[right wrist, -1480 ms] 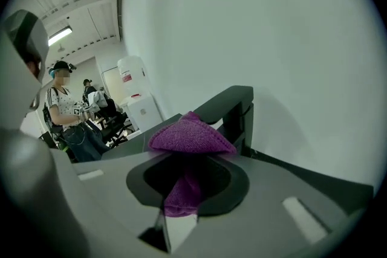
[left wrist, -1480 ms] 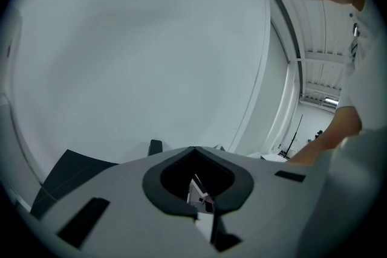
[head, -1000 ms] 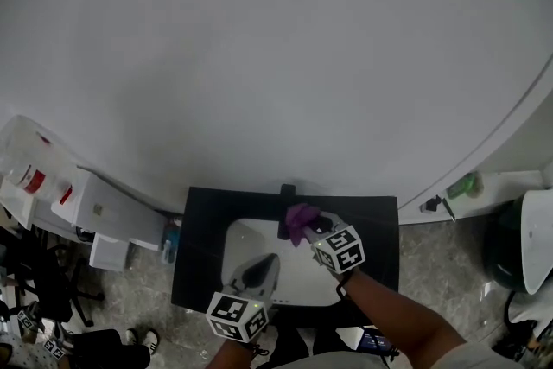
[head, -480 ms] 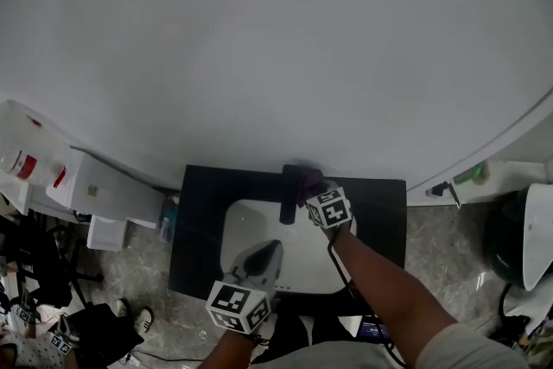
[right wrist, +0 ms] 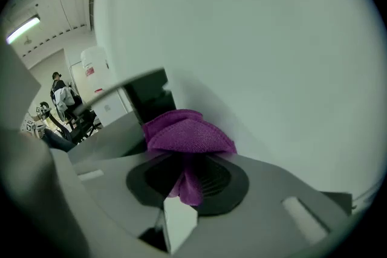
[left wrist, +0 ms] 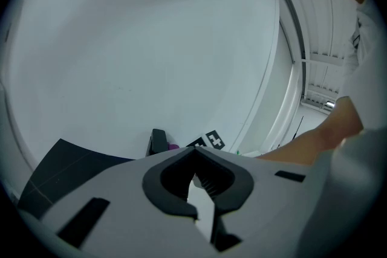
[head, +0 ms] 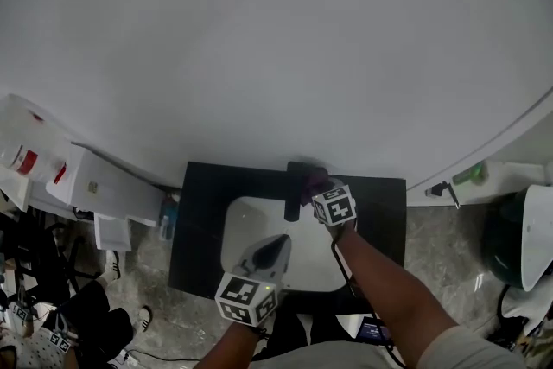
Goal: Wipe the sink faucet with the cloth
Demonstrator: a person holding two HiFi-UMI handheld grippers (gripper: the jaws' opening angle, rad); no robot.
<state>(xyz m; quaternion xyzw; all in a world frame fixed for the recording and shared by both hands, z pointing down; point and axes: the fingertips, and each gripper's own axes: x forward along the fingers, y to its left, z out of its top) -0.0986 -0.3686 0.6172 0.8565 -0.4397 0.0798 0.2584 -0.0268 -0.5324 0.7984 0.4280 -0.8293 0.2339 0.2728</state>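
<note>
In the head view, a black tabletop (head: 200, 225) holds a white sink bowl (head: 246, 231). A black faucet (head: 295, 188) stands at the back of the bowl. The right gripper (head: 318, 186) is up by the faucet top with a purple cloth (head: 314, 181). The left gripper (head: 276, 244) hangs over the front of the bowl.

In the left gripper view, the left gripper (left wrist: 195, 151) has its 2 jaws pressed together with nothing in them. Ahead are the faucet (left wrist: 158, 142) and a bit of the cloth (left wrist: 173, 146).

In the right gripper view, the right gripper (right wrist: 186, 160) pinches the cloth (right wrist: 188, 133). The cloth sits right by the faucet (right wrist: 148, 95). I cannot tell if they touch.
</note>
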